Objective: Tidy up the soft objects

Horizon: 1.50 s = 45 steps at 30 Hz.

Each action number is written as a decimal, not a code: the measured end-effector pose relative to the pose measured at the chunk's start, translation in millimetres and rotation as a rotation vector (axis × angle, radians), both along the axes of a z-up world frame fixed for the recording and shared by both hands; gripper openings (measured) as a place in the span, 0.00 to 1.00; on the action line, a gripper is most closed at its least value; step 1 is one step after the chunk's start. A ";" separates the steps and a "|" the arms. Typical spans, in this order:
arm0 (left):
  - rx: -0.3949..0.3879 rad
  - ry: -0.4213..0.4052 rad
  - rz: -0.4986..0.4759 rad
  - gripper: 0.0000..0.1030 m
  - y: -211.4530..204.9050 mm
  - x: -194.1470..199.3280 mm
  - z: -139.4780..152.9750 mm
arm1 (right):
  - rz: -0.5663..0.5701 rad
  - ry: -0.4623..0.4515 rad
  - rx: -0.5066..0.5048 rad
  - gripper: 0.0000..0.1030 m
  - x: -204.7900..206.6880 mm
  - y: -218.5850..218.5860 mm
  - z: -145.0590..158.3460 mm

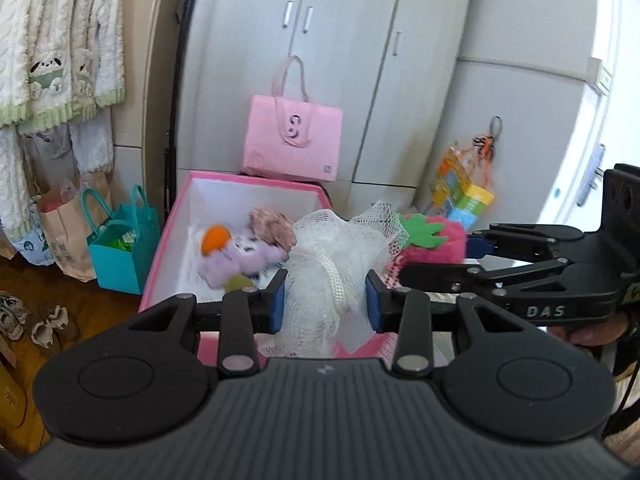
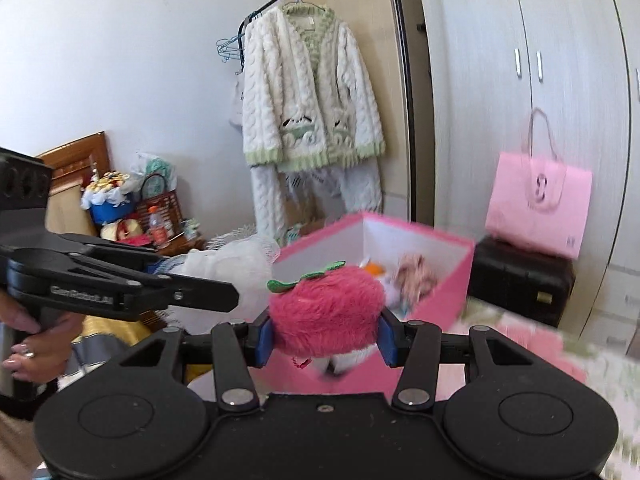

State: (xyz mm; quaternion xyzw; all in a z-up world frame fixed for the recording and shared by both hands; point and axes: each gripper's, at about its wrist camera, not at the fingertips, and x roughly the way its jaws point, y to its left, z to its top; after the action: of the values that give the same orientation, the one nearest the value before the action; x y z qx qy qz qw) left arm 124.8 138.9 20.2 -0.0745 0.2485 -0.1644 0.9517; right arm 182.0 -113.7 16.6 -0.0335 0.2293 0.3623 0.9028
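Left gripper [image 1: 325, 300]: clamped on a white mesh bath pouf [image 1: 332, 256], carried at 6 o'clock of the pink storage box [image 1: 256, 182].
Right gripper [image 2: 325, 338]: squeezing a pink strawberry plush [image 2: 326, 310], beside the pouf.
Box: plush toys [image 1: 236, 258] already inside; both items look bound there.

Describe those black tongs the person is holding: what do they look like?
Both the left tongs and right tongs are matte black linkages with silver rivets, round discs and blue pads. White lettering marks their sides. One hand wears a ring.
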 end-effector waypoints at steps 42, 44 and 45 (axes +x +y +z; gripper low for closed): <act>0.109 0.003 0.193 0.75 -11.6 41.8 -22.9 | -0.049 -0.019 -0.094 0.77 50.0 -5.5 -30.7; 0.119 -0.019 0.189 0.76 -17.9 29.9 -18.3 | -0.062 -0.020 -0.096 0.77 38.6 -10.6 -26.7; 0.123 -0.031 0.188 0.77 -20.8 23.9 -16.0 | -0.061 -0.021 -0.092 0.77 34.4 -13.4 -24.9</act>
State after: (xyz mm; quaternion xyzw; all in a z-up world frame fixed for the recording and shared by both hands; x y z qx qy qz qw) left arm 148.7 118.1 4.2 -0.0361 0.2352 -0.0600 0.9694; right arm 216.3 -127.1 -8.4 -0.0720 0.2374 0.3234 0.9132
